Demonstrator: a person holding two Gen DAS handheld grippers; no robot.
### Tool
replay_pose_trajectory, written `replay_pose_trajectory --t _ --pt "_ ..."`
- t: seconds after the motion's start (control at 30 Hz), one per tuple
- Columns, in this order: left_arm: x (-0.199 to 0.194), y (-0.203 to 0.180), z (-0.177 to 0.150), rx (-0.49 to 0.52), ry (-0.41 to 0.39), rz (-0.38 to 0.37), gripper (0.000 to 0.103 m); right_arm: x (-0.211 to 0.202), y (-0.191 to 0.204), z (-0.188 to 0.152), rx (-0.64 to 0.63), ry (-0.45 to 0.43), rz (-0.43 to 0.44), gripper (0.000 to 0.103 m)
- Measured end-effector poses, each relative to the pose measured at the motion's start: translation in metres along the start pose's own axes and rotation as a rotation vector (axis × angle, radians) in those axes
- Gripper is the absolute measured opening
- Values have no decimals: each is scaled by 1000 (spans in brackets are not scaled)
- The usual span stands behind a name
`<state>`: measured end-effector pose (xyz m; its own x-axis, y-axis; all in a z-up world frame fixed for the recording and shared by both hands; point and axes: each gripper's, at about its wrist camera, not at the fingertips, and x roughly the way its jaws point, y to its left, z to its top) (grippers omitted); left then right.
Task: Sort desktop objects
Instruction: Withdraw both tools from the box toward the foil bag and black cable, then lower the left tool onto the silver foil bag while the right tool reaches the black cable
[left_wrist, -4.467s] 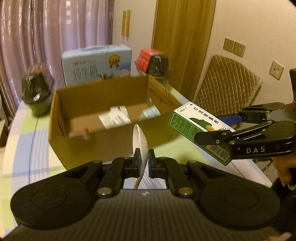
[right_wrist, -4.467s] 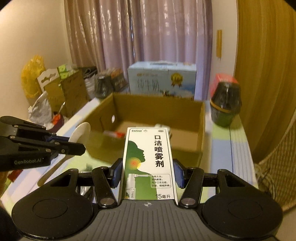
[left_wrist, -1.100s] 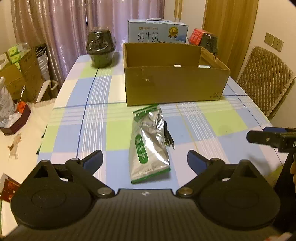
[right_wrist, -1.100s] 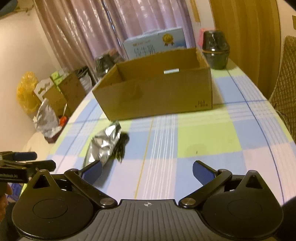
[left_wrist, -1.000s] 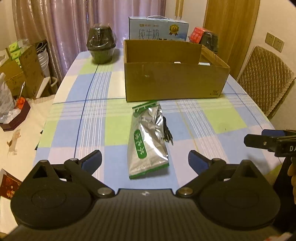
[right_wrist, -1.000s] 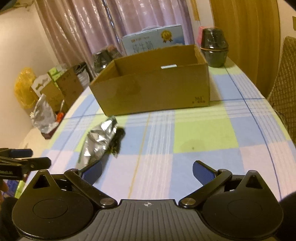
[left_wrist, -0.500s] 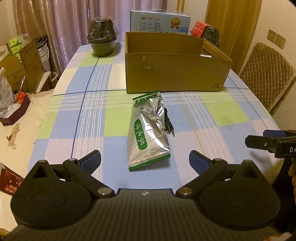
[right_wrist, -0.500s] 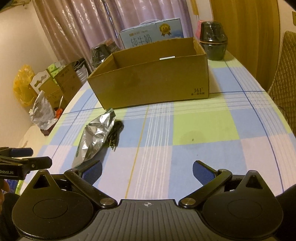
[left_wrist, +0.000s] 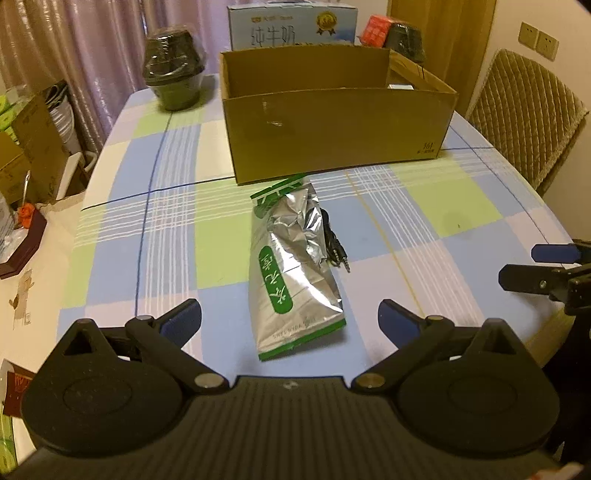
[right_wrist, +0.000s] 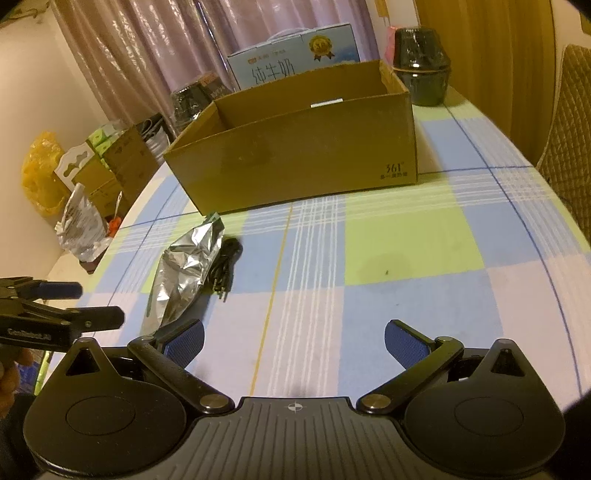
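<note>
my fingers: left gripper (left_wrist: 290, 319) and right gripper (right_wrist: 293, 341) both spread wide, empty. foil pouch (left_wrist: 293, 273) near side of cardboard box (left_wrist: 332, 144), black cable (left_wrist: 334, 249) touching pouch's right edge. risk: slick crinkled foil slips; cable snags, drags along.

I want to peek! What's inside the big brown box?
Only a small white edge shows inside the cardboard box, near its back wall; the left view shows a pale bit at the right end. The tall front wall hides the bottom, so anything else there stays unseen.
</note>
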<state>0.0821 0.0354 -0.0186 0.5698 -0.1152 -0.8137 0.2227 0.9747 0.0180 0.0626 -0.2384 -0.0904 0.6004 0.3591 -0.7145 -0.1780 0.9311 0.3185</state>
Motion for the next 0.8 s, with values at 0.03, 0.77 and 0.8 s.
replay_pose_trajectory --t 0.03,0.77,0.8 --pt "4 -1 2 8 6 0 100 3 0 1 2 3 2 101" --pt "104 -8 37 144 162 -23 100 57 -19 22 31 39 -31 101" --pt "107 -8 38 147 165 -22 100 59 -19 23 34 41 -31 101"
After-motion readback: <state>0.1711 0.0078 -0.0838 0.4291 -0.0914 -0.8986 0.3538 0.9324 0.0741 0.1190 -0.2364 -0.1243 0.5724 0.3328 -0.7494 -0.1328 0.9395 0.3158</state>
